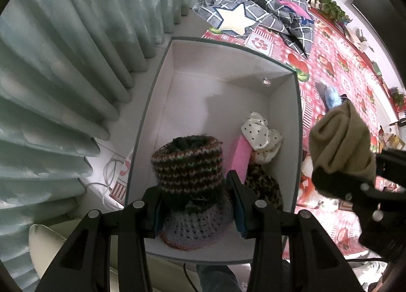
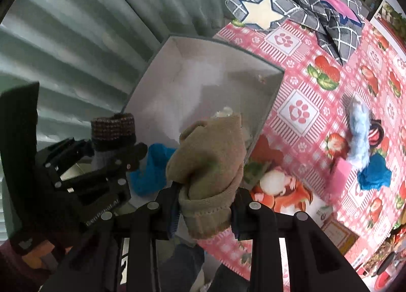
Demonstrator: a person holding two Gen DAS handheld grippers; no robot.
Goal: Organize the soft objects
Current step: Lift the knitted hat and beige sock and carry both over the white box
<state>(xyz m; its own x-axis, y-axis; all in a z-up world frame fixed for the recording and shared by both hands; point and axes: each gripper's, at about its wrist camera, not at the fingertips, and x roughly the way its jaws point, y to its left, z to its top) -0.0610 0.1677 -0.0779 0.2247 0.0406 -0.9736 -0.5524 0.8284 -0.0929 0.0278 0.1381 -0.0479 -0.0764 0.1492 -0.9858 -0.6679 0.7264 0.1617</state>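
My left gripper (image 1: 194, 205) clamps striped knit sock (image 1: 189, 165) over white box (image 1: 223, 76); my right gripper (image 2: 205, 205) grips tan sock (image 2: 208, 165) just beside box rim.

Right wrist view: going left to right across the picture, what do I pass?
Left claw holding the striped knit piece → tan sock in the right claw → pink sponge → fluffy light-blue item → crumpled blue cloth on the red patterned tablecloth.
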